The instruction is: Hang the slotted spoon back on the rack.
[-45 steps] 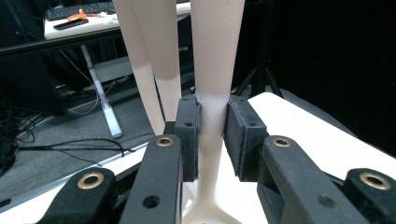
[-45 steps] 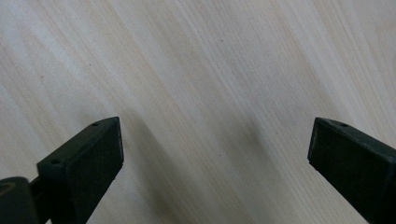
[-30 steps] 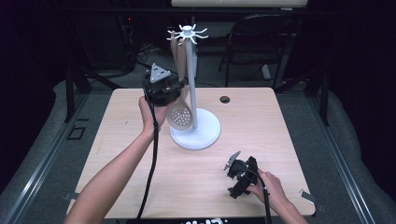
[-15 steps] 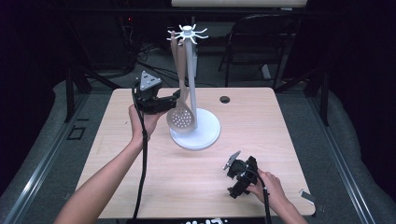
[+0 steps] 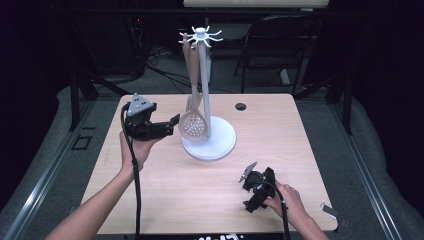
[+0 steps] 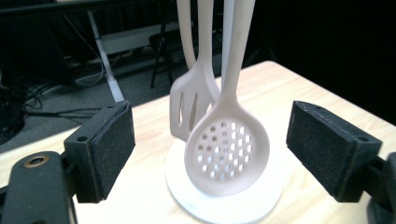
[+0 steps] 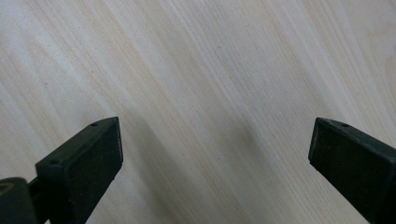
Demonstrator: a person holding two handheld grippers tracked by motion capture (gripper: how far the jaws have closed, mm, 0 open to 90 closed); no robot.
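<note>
Dark room; light wood table (image 5: 310,150); black folding chair (image 5: 280,45) behind; grey floor (image 5: 380,165).

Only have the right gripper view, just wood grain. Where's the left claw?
Observer: The left claw is beside the slotted spoon. Its jaws have just been opening, with nothing between them.
Operator: Spoon hung?
Observer: Yes, on the white stand, next to a slotted turner.
Operator: Where's my right claw on the table?
Observer: The right claw is near the table's front right corner, open.
</note>
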